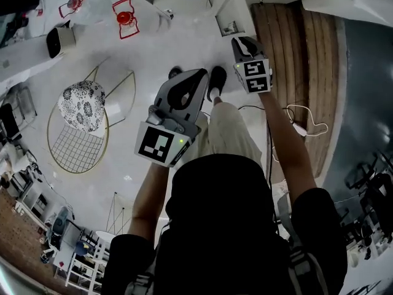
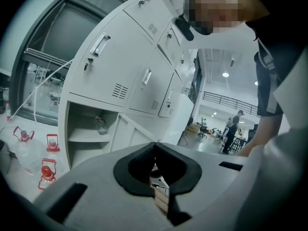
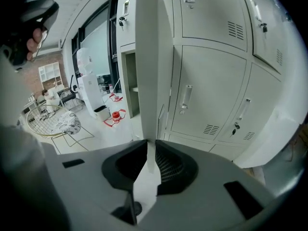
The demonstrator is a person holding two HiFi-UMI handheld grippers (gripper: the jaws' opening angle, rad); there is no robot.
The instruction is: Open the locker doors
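Observation:
A bank of white lockers [image 3: 211, 90] with chrome handles [image 3: 185, 99] fills the right gripper view. One door [image 3: 154, 57] stands swung out, edge-on to that camera. Its lower edge runs down between the dark pads of my right gripper [image 3: 148, 153], which is shut on it. In the head view the right gripper [image 1: 244, 42] is held forward at arm's length. My left gripper [image 2: 154, 150] hangs back from the lockers [image 2: 120, 66], pads together with nothing between them. Its view shows an open lower compartment [image 2: 89, 129] with a clear bottle [image 2: 99, 125] on the shelf.
A wire chair with a patterned cushion [image 1: 83, 106] stands on the pale floor to my left. Red-and-white items [image 1: 126, 18] lie on the floor by the lockers. A white dispenser [image 3: 89, 88] stands past the open door. Wooden boards [image 1: 301, 54] run on the right.

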